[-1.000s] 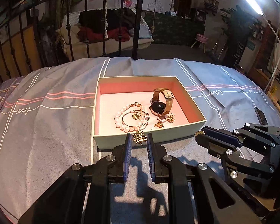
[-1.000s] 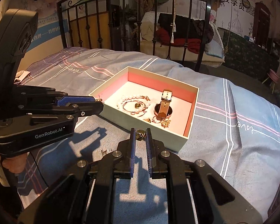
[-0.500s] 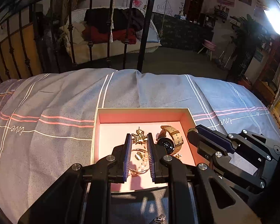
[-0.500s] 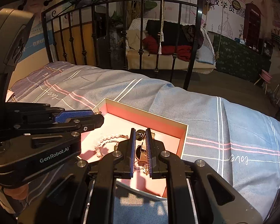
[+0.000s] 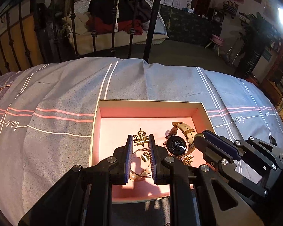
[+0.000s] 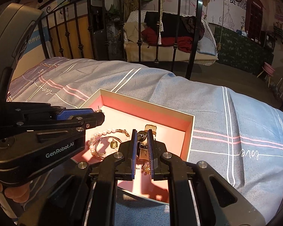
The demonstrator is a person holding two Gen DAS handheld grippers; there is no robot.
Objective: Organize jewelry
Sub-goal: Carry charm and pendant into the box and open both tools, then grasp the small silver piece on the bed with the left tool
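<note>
A bedroom-like interior, possibly a staged or commercial space. A bed covered by a grey-blue striped duvet (image 5: 66, 98) fills the foreground; its black iron bed frame (image 6: 122, 28) stands at 12 o'clock. Beyond it is a hanging wicker seat (image 5: 122, 28) (piled with clothes), and at 2 o'clock a pink stool (image 5: 218, 39) before painted wall murals (image 6: 226, 3).

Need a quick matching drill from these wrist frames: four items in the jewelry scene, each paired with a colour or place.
Items:
1. watch
2. pearl bracelet
3. gold ornament
4. box

Descriptions:
A. pink lining
B. between the left gripper fingers
C. tan strap, dark round face
D. white beads, left of the right gripper

Pairs: 1-C, 2-D, 3-B, 4-A
</note>
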